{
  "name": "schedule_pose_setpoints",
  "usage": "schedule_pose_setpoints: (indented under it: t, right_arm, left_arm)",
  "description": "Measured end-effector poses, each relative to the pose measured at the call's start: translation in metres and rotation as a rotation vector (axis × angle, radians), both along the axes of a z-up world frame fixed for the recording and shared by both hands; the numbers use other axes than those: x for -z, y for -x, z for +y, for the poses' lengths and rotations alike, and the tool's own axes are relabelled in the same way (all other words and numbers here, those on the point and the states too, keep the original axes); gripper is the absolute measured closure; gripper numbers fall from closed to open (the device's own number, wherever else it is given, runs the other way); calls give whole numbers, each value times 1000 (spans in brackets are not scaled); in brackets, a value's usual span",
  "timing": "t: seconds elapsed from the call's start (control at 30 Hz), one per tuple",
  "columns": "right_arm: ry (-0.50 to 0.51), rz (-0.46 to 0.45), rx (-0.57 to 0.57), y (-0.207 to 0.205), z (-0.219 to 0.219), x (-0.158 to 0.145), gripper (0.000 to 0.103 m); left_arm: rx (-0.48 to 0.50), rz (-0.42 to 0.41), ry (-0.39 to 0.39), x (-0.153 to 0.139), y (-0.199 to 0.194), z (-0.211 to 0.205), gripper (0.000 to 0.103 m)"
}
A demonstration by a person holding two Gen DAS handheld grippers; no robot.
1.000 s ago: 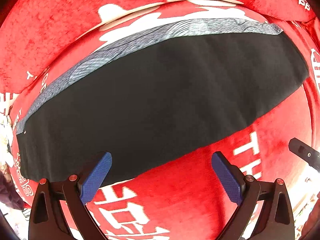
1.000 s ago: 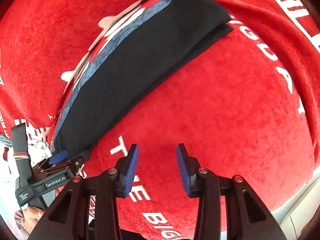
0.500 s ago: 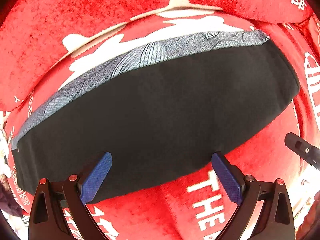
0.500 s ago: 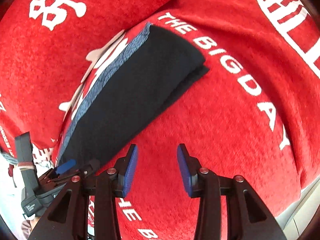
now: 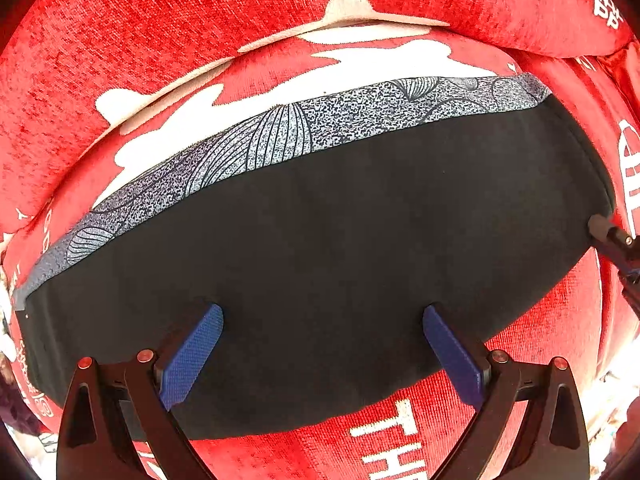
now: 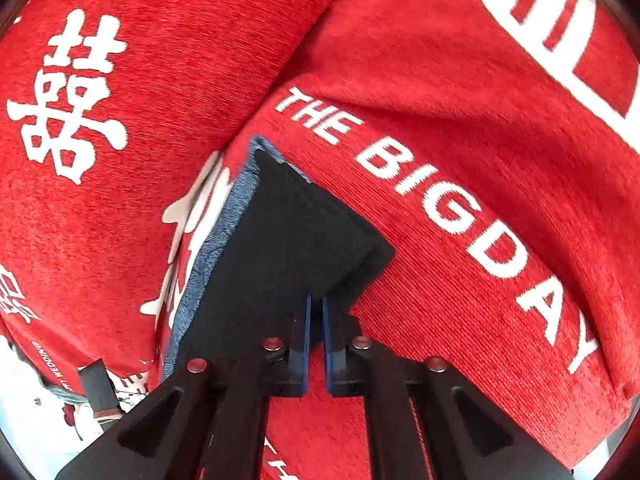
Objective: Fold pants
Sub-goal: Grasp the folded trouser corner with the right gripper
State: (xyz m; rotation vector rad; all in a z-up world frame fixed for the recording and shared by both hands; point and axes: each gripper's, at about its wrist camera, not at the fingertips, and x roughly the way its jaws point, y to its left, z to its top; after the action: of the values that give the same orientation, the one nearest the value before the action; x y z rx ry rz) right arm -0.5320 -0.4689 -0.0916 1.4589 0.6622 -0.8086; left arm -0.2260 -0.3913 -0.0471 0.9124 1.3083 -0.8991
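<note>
The black pants (image 5: 320,248) lie folded into a long band across the middle of the left wrist frame, a grey patterned strip (image 5: 280,136) along the upper edge. They rest on a red cover (image 5: 120,40) with white lettering. The left gripper (image 5: 322,320) hovers spread wide over the lower edge. At lower centre of its own frame, the right gripper (image 6: 315,304) pinches the pants' end corner (image 6: 304,248).

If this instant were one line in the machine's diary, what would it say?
task: fold pants | pants: folded strip on red cover | right tool: shut on pants' near edge | left tool: open over pants
</note>
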Motion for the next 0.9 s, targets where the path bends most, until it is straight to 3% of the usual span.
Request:
schedule_pose_setpoints:
  t: [0.1,0.23,0.33,0.53,0.6,0.77,0.8,0.83,0.87,0.9]
  right_arm:
    - [3,34,-16,-1,3,2,97]
    - [-27,-34,23,9,7,7,89]
    - [-39,-86,-11,8,13,7,71]
    - [-88,-173,2,8,18,27,69]
    - [-70,-212,27,8,15,35,69]
    - [7,-309,100,-2,0,44,58]
    - [1,-321,116,-6,-4,46,58]
    - [-27,-326,119,-11,-7,48,71]
    - [-58,-320,111,-14,-10,48,90]
    - [-62,-323,105,-17,-11,45,90]
  left_arm:
    - [6,-3,-2,-4,6,2,2]
    - [4,1,0,-4,8,2,1]
    - [1,5,3,1,-3,7,1]
    - [-1,25,16,20,-31,19,1]
    - [-3,36,30,22,-34,21,1]
    - [12,38,82,22,-36,30,1]
    - [8,36,87,19,-38,31,3]
    - [-9,13,104,15,-42,33,17]
    - [-27,-16,118,8,-47,33,36]
    - [-55,-48,132,1,-54,32,38]
